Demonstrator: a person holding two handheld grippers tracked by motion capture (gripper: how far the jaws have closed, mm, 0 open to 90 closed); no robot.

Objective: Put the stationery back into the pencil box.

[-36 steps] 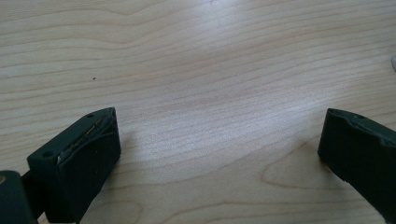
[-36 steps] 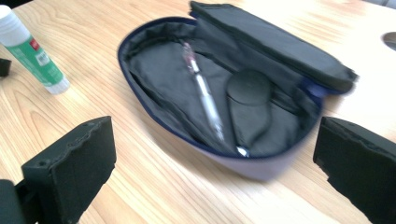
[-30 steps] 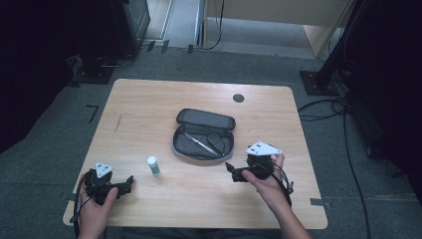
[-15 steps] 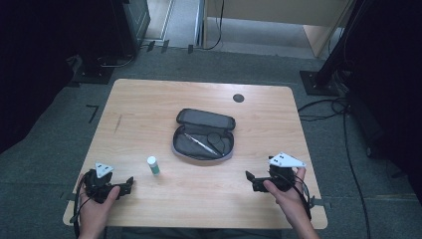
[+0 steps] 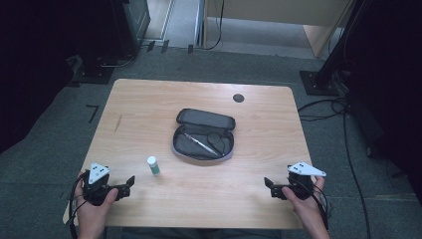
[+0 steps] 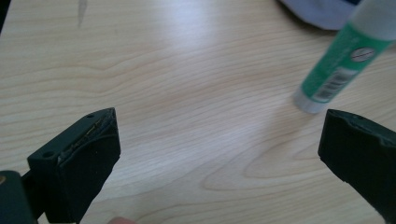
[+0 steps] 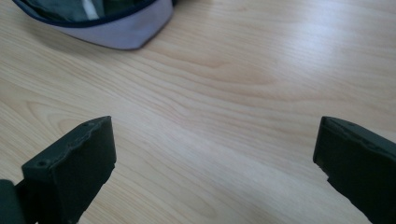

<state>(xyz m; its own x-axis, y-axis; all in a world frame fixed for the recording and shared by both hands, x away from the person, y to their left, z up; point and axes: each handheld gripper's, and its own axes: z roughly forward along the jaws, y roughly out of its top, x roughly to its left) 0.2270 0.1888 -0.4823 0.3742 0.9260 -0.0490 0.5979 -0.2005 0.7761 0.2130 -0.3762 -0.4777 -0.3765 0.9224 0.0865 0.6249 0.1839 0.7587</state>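
Observation:
An open dark pencil case (image 5: 204,135) lies in the middle of the wooden table (image 5: 149,99), with a pen and a round item inside. A green-and-white glue stick (image 5: 153,165) stands upright to its front left. My left gripper (image 5: 128,183) rests open near the table's front left corner, holding nothing; in the left gripper view the glue stick (image 6: 343,60) is ahead to the right. My right gripper (image 5: 268,186) is open near the front right edge, empty. The case's pale rim (image 7: 116,28) lies ahead in the right gripper view.
A dark round cable hole (image 5: 238,98) sits near the table's far edge. Black stands and cables (image 5: 328,79) are on the carpet around the table. Bare wood lies between the two grippers.
My right gripper has drawn back from beside the pencil case to the front right of the table. The left gripper has stayed put.

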